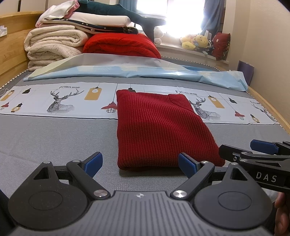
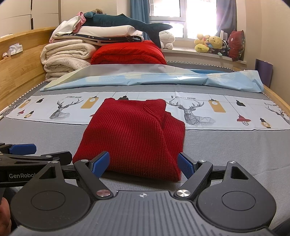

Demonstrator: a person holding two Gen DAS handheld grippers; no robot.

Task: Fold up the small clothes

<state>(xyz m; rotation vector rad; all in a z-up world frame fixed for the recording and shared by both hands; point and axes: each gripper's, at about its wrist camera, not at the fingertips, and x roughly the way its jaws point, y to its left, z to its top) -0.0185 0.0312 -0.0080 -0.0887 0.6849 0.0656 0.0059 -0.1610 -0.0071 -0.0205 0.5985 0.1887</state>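
Red knit sweater (image 1: 159, 130) folded lengthwise, frame centre. Left gripper (image 1: 140, 164) and right gripper (image 2: 144, 164) both spread apart, empty, at near hem. Risk: thick knit slipping from a shallow pinch, fold opening.

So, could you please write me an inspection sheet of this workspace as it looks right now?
Surface: grey mattress with a deer-print sheet laid across it; a light blue sheet bunched behind.
Job's things: red knit sweater, folded into a narrow stack, lying partly on the print sheet.
Clutter: folded blankets and a red quilt stacked at the bed's far end, a shark plush on top.
Grippers: left gripper and right gripper both open, at the sweater's near edge, holding nothing.
Cables: a thin white cord at the mattress's left edge.
Surroundings: wooden bed frame, bright window, plush toys on the sill.
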